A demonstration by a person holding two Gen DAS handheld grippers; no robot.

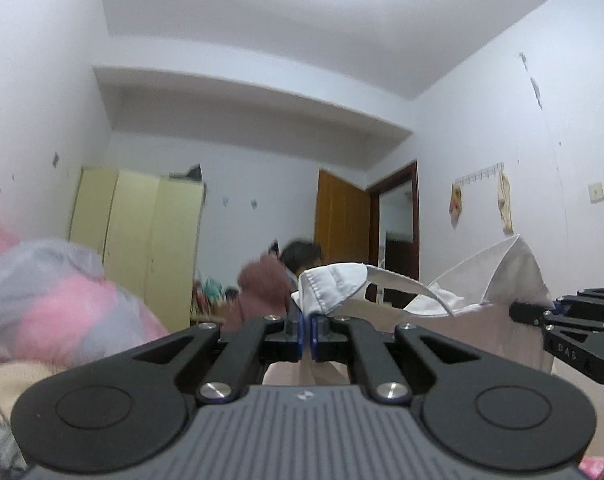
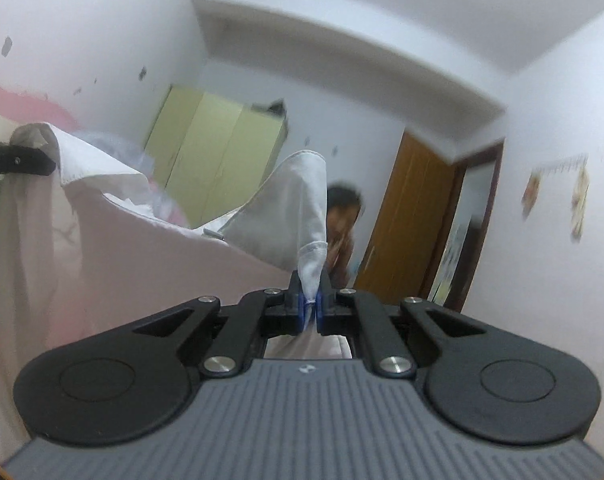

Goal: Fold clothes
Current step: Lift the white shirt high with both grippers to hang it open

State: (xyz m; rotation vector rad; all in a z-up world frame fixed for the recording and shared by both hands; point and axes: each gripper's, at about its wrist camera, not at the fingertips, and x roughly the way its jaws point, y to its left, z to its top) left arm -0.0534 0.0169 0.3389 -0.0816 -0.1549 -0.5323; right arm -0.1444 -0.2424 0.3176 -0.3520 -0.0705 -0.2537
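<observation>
A pale pink and white garment (image 1: 482, 304) hangs stretched in the air between my two grippers. My left gripper (image 1: 306, 320) is shut on one hemmed white corner (image 1: 334, 284) of it, which sticks up above the blue pads. The right gripper (image 1: 520, 312) shows at the right edge of the left wrist view, gripping the cloth's other end. In the right wrist view my right gripper (image 2: 310, 304) is shut on a white hemmed fold (image 2: 302, 200). The left gripper (image 2: 41, 164) shows at the far left there, holding the garment (image 2: 101, 248) up.
A person (image 1: 277, 276) in a dark red top is at the back of the room, seen also as a person (image 2: 342, 220) by the open brown door (image 2: 406, 220). A yellow wardrobe (image 1: 137, 232) stands at the back wall. Pink and grey bedding (image 1: 61, 304) lies on the left.
</observation>
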